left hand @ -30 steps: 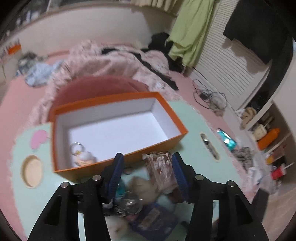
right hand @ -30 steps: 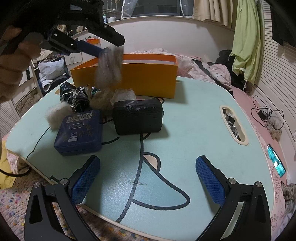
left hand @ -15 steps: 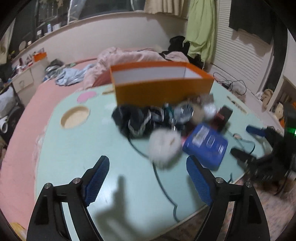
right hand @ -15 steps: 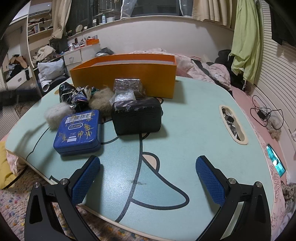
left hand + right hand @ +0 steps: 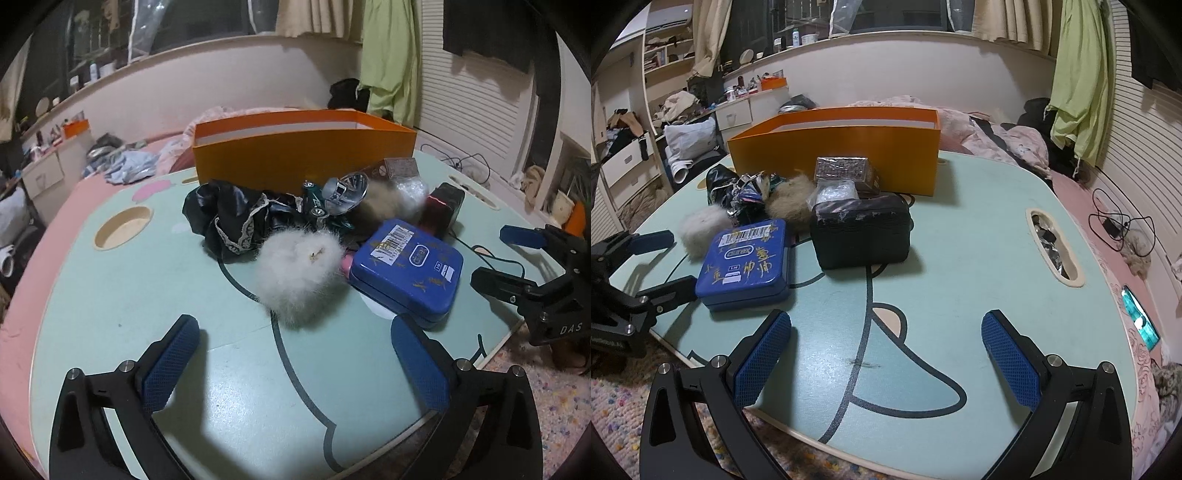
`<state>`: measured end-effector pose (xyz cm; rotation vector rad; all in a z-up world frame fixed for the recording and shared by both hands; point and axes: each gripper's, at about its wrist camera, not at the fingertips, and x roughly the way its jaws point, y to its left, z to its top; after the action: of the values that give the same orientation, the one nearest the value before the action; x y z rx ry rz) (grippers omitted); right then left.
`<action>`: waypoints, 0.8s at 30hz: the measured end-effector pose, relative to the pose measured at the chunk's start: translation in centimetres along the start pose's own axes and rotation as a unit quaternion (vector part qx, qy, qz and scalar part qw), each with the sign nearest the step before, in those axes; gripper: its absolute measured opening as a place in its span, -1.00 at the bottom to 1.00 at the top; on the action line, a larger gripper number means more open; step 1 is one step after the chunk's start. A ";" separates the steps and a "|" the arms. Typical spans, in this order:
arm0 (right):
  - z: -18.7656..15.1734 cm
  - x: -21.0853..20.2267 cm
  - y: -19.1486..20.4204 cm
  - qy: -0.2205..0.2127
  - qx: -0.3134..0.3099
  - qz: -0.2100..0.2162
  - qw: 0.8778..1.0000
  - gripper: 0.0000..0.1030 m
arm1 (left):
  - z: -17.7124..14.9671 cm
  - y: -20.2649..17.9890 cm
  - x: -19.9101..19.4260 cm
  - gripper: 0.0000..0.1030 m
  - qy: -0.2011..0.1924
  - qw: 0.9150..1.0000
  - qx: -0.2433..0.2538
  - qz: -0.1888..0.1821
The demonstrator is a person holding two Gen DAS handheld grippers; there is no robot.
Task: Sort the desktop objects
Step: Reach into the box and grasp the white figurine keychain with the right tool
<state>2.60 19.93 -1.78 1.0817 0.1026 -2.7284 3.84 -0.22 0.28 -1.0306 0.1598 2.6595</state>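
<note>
An orange box (image 5: 303, 155) stands open at the back of the mint table (image 5: 129, 295). In front of it lies a pile: black lace cloth (image 5: 229, 218), a green toy car (image 5: 314, 203), a white fluffy ball (image 5: 299, 269), a blue tin (image 5: 406, 269) and a black pouch (image 5: 860, 232). A small patterned box (image 5: 846, 170) rests against the orange box (image 5: 842, 155). My left gripper (image 5: 294, 325) hangs low over the table just short of the white ball, its jaws opening with only bare table between them. My right gripper (image 5: 886, 321) is open and empty near the front edge.
A round hole (image 5: 122, 229) is cut in the tabletop at the left, and a long slot (image 5: 1052, 247) at the right. A brown fluffy ball (image 5: 790, 203) lies behind the tin. A bed with clothes lies beyond the table, and a patterned rug (image 5: 620, 406) below it.
My left gripper let go of the small patterned box by the orange box, pulled back and sank to the table's near side, and its jaws widened. The right gripper stayed put.
</note>
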 end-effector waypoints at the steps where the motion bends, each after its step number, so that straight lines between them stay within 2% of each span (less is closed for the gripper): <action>1: 0.0 0.0 0.0 0.000 0.000 0.000 1.000 0.99 | 0.0 0.0 0.1 1.00 0.000 1.000 0.000 0.000; 8: 0.1 0.1 -0.1 0.009 -0.004 0.001 1.000 0.99 | 0.1 0.1 0.2 1.00 0.000 1.000 0.000 -0.001; 10: 0.9 -0.5 0.0 0.007 -0.014 -0.013 1.000 0.99 | 0.1 0.0 0.2 1.00 -0.002 1.000 0.000 -0.001; 13: 4.3 -2.6 0.5 -0.034 -0.034 -0.015 0.999 0.99 | 0.1 -0.1 0.2 1.00 -0.003 1.000 0.000 -0.001; 15: 7.6 -3.1 0.9 -0.043 -0.040 -0.002 0.998 0.99 | 0.1 -0.1 0.3 1.00 -0.003 1.000 0.000 -0.001; 18: 13.2 -1.1 1.9 -0.006 -0.032 0.024 0.999 0.99 | 0.1 0.0 0.3 1.00 -0.003 1.000 0.000 -0.002; 20: 16.2 1.3 2.6 0.031 -0.025 0.006 0.999 0.99 | 0.1 0.0 0.3 1.00 -0.004 1.000 0.000 -0.002; 24: 18.9 5.7 4.4 0.076 -0.014 0.005 0.997 0.99 | 0.1 -0.1 0.3 1.00 -0.007 1.000 0.001 -0.004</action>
<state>-13.18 12.06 8.18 1.2778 0.1563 -2.6248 3.56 -0.06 0.17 -1.0106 0.1550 2.6587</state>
